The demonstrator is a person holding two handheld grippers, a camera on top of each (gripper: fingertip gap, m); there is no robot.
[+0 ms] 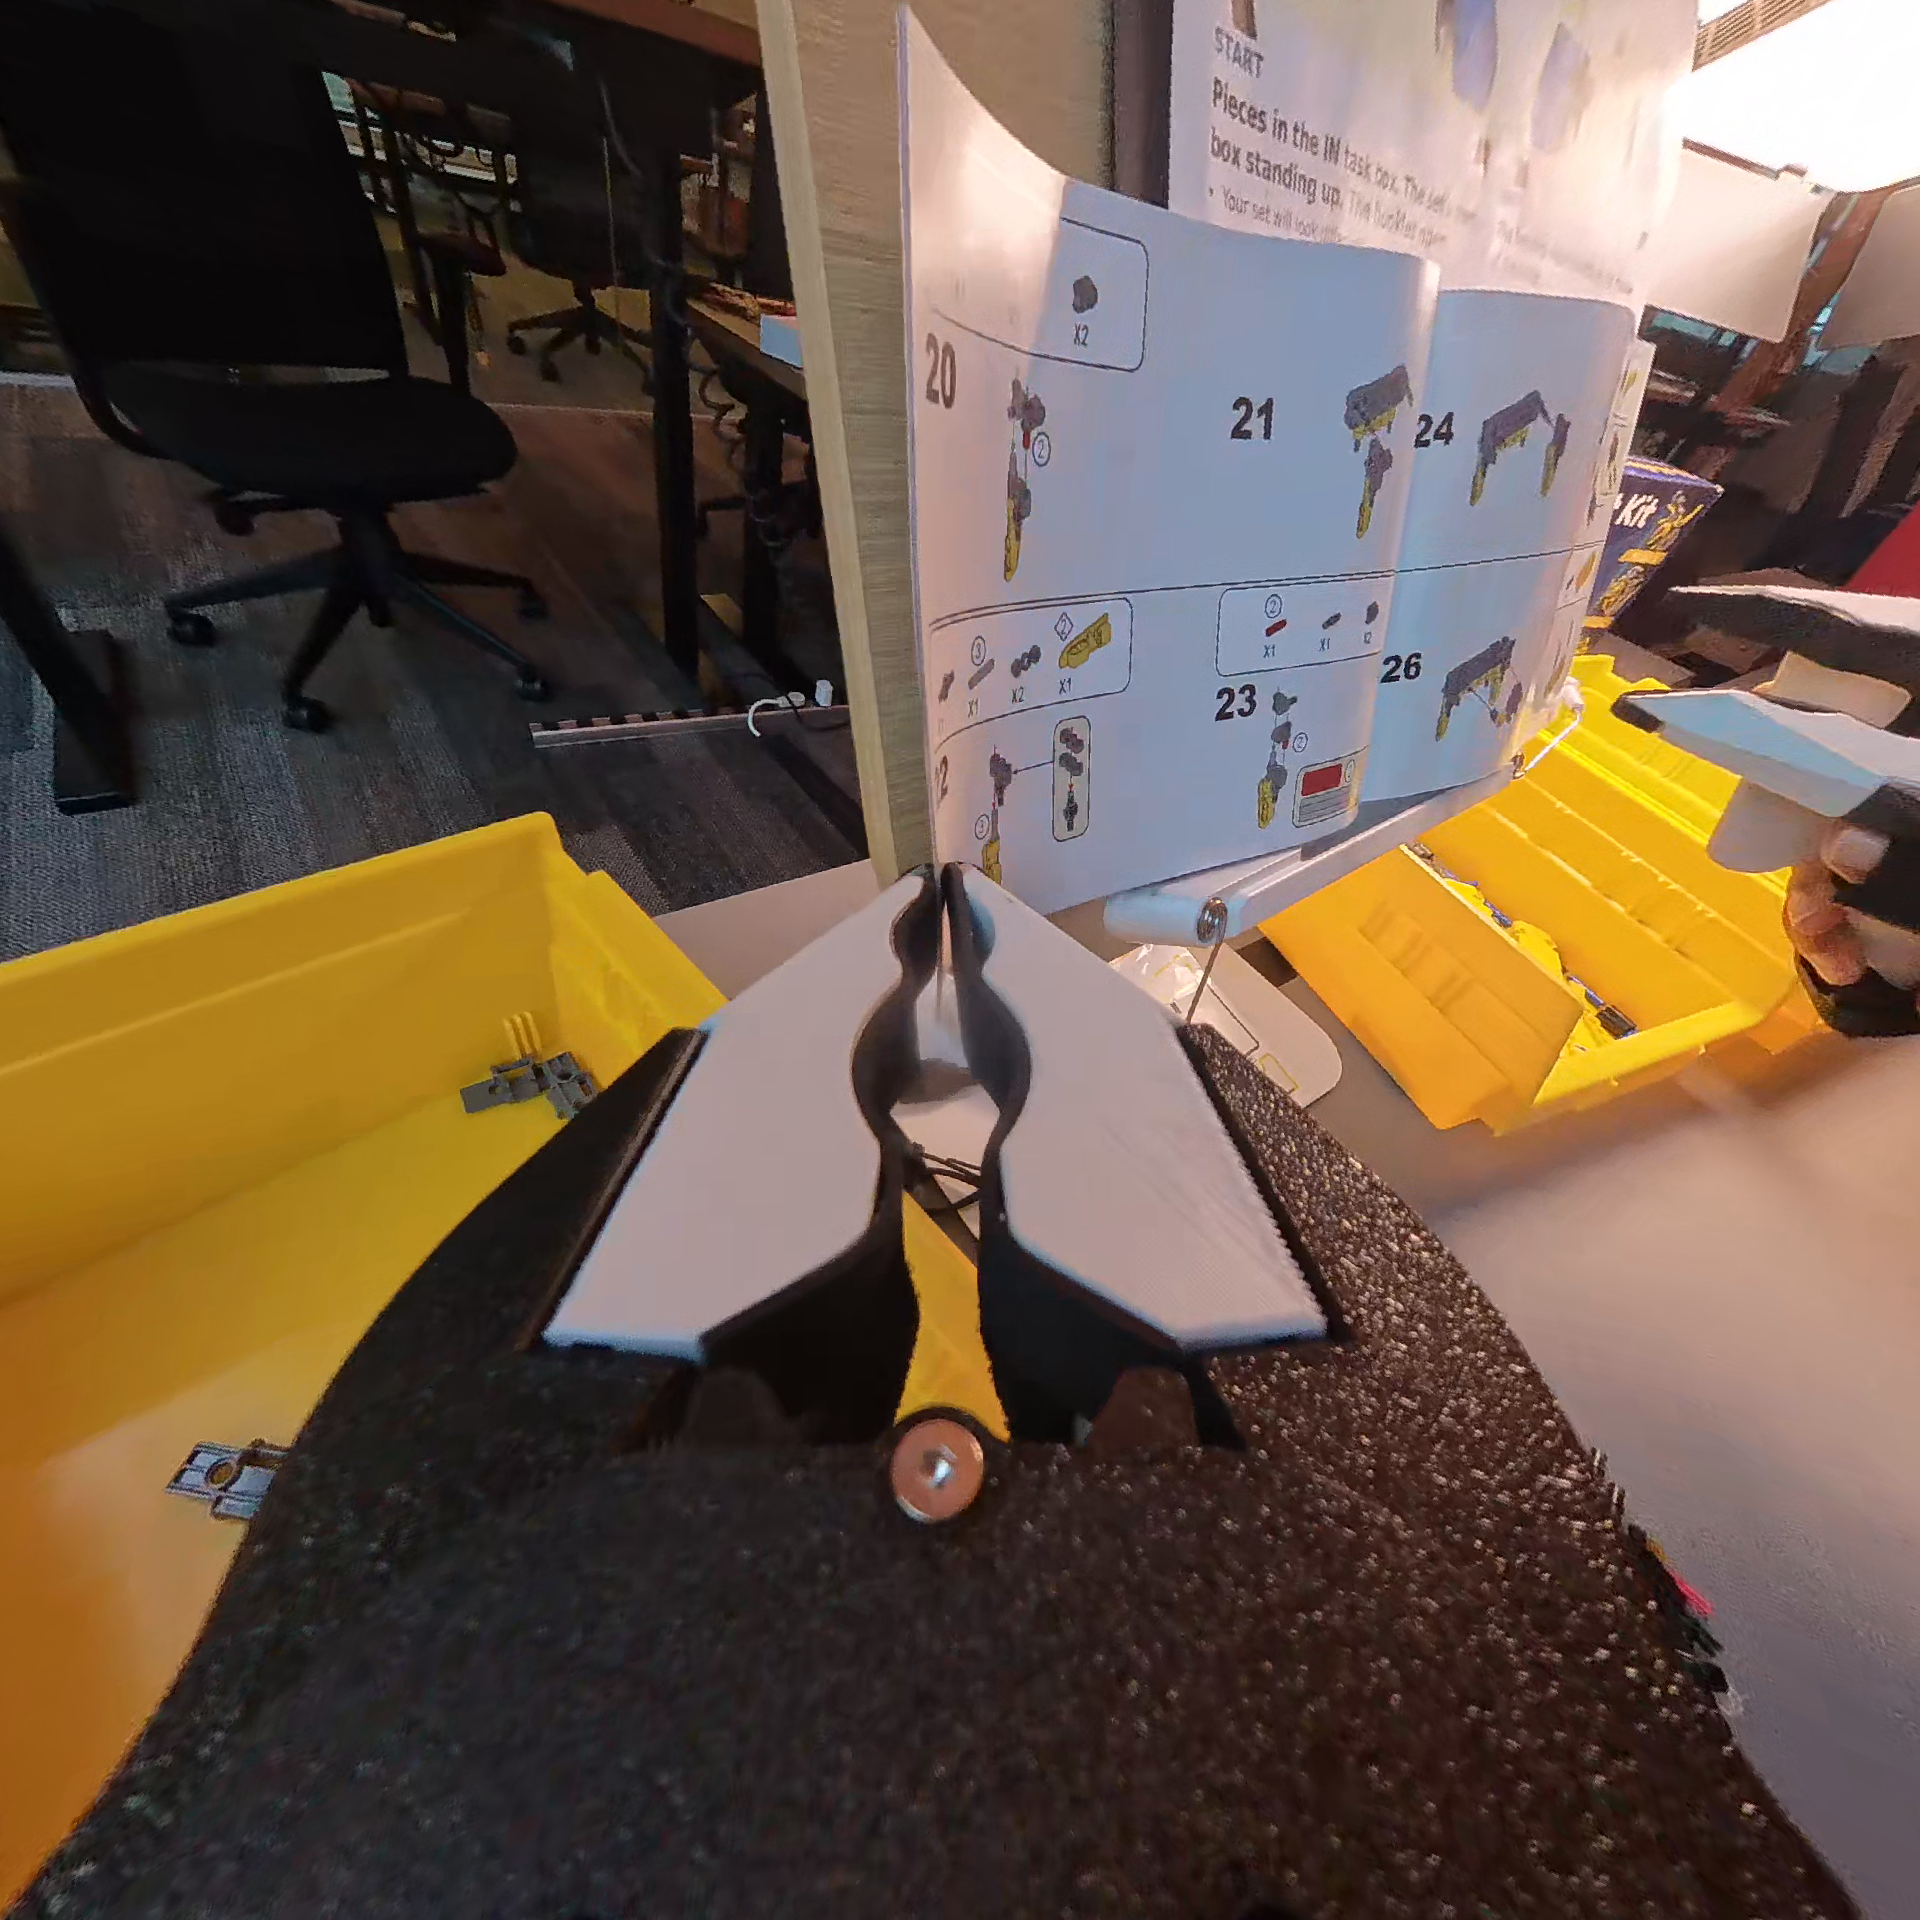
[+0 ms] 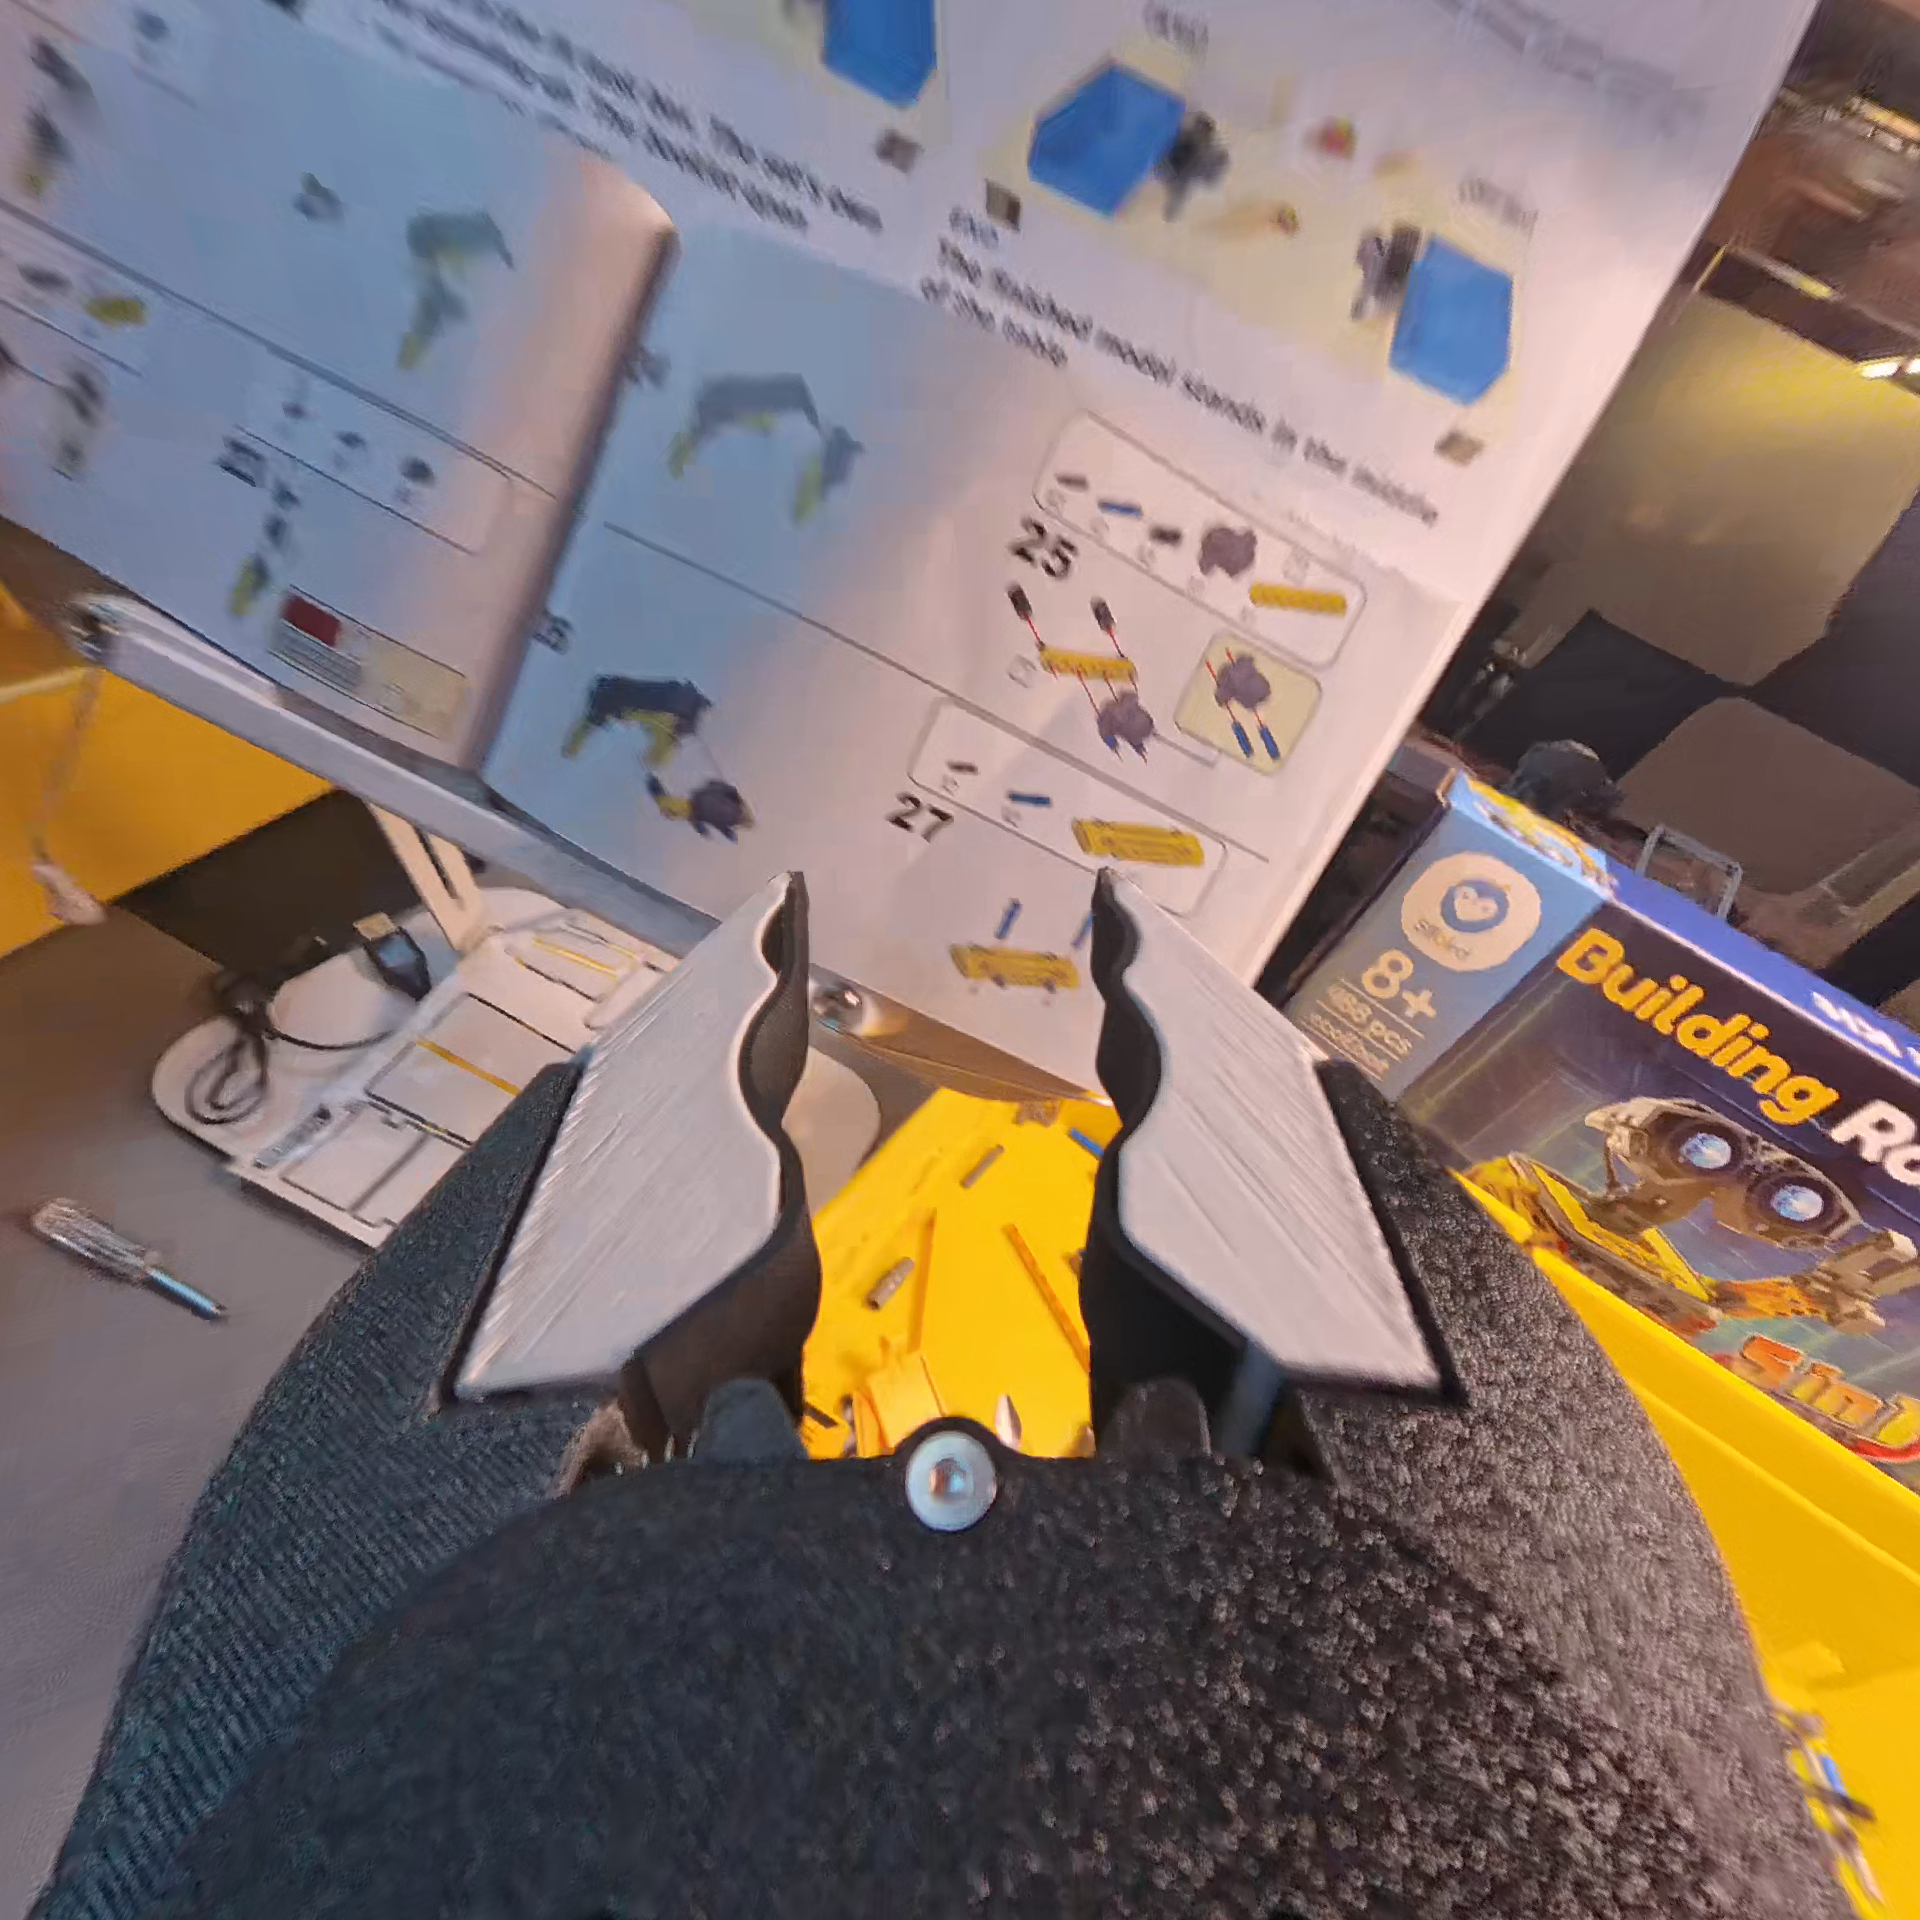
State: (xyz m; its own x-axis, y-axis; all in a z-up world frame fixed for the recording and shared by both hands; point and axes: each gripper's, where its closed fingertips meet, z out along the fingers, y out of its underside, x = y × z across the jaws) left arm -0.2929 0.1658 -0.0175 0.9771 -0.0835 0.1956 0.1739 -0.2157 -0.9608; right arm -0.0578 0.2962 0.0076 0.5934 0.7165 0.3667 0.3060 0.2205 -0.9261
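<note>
An open instruction booklet (image 1: 1195,520) stands on a white stand (image 1: 1299,873). My left gripper (image 1: 940,883) is shut at the lower left corner of its left page, and a thin pale sliver of paper shows between the pads. My right gripper (image 2: 951,883) is open and empty in front of the booklet's right page (image 2: 831,623), above a yellow bin (image 2: 1714,1558). The right gripper also shows at the right edge of the left wrist view (image 1: 1652,660), held by a hand.
A yellow bin (image 1: 260,987) at the left holds a grey piece (image 1: 530,1081). A second yellow bin (image 1: 1558,935) with small parts sits at the right. A blue kit box (image 2: 1662,1091) stands beside it. A screwdriver (image 2: 114,1252) lies on the table. An office chair (image 1: 312,416) stands behind. My right fingertips sit around 30 centimetres from my left ones.
</note>
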